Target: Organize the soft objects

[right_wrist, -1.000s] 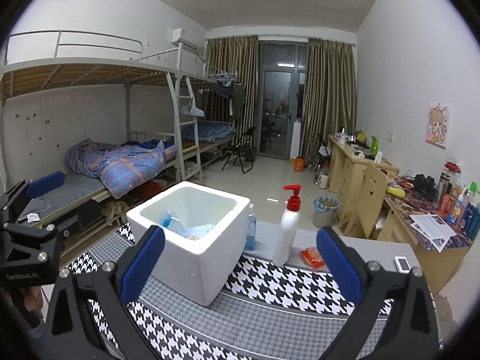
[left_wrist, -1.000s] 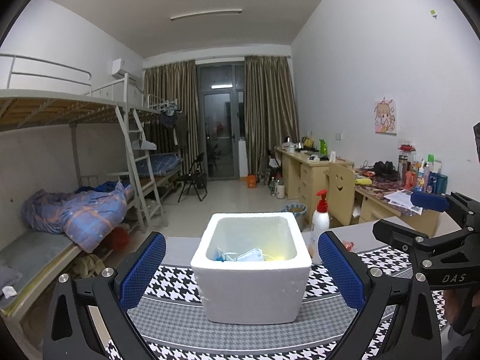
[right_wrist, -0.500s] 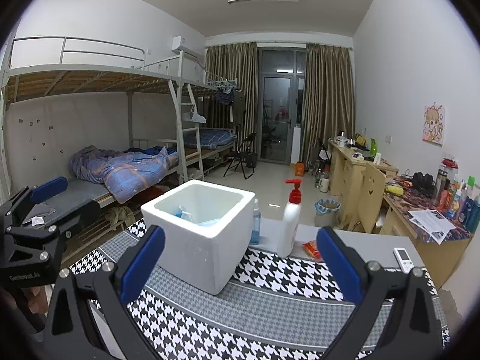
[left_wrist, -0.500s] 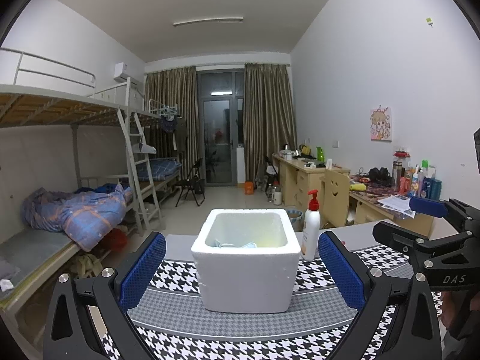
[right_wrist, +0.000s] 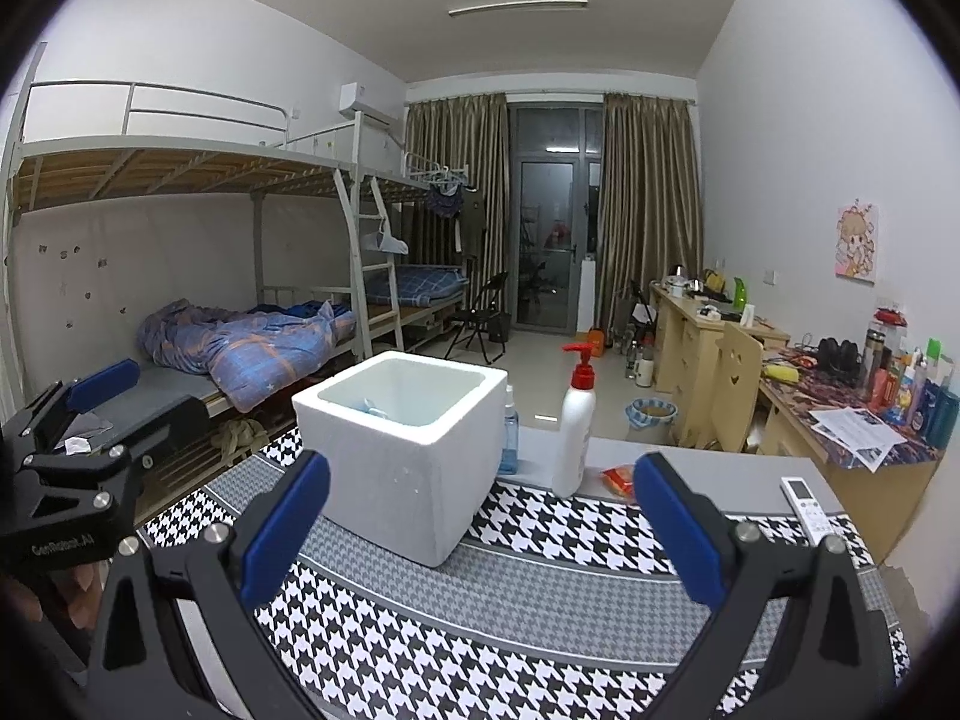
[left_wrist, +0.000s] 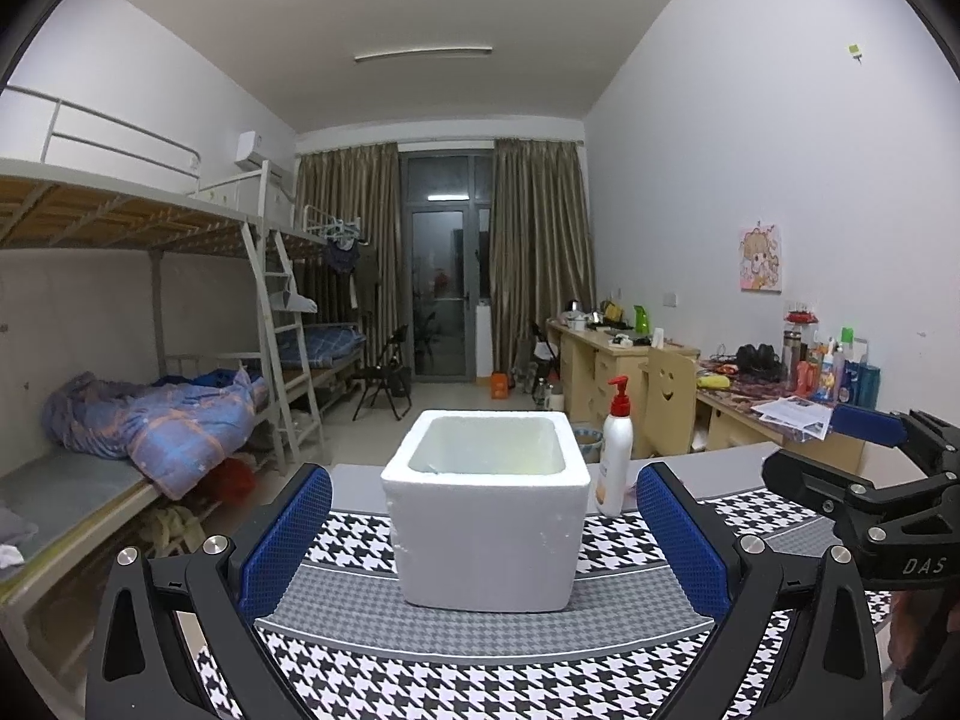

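Note:
A white foam box stands on the houndstooth cloth in front of both grippers; it also shows in the right wrist view. A bit of a pale blue soft item shows inside it. My left gripper is open and empty, with the box between its blue pads from the camera's angle but farther off. My right gripper is open and empty, to the right of the box. Each gripper shows at the edge of the other's view, the right one and the left one.
A white pump bottle with a red top stands right of the box, a small blue bottle behind it. An orange packet and a white remote lie on the grey table. Bunk beds stand left, desks right.
Both cameras have dropped lower and pulled back a little, so I see less of the box's inside. Both grippers stay open and empty.

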Tool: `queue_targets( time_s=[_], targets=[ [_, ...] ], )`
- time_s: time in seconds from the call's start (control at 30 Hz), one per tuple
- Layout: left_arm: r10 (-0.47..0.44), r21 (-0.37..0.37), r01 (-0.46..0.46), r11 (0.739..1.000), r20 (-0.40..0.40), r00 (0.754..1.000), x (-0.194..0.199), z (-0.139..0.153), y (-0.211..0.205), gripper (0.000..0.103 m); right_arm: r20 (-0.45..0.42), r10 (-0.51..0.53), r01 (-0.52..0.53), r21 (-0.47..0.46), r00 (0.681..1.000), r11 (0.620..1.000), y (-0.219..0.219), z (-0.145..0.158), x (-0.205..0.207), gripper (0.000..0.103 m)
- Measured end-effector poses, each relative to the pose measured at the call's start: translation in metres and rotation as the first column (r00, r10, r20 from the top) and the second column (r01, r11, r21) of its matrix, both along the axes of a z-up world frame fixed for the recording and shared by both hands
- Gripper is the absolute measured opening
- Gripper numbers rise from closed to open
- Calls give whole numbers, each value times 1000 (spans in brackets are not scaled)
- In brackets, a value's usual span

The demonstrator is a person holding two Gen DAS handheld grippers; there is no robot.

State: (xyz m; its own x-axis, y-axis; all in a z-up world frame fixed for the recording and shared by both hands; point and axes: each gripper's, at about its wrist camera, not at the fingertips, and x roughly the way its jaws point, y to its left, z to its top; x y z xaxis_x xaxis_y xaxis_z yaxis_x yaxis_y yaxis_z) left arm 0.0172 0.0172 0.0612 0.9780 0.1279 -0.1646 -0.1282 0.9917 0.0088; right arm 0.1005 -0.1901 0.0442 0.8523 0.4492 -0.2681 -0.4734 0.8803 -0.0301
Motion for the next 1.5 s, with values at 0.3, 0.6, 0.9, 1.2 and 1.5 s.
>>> queue_targets(
  time_s=[0.3, 0.6, 0.9, 1.2, 1.5],
  targets=[
    [20, 23, -21, 1000, 38, 999, -21, -8, -8, 102, 14, -4, 4, 4, 1000, 1000, -7, -9, -18, 102],
    [22, 38, -24, 999, 51, 998, -37, -17, -17, 102, 14, -2, 2, 13, 1000, 1000, -13, -21, -34, 102],
    [12, 23, -12, 1000, 26, 1000, -41, -26, -23, 102, 10, -7, 6, 32, 1000, 999, -19, -29, -45, 102],
    [-3, 14, 2, 1000, 16, 1000, -47, -33, -24, 102, 5, -22, 22, 41, 1000, 999, -22, -37, -52, 102],
    [-10, 18, 10, 1000, 2, 1000, -53, -36, -24, 102, -6, -35, 35, 44, 999, 998, -24, -43, -59, 102]
  ],
)
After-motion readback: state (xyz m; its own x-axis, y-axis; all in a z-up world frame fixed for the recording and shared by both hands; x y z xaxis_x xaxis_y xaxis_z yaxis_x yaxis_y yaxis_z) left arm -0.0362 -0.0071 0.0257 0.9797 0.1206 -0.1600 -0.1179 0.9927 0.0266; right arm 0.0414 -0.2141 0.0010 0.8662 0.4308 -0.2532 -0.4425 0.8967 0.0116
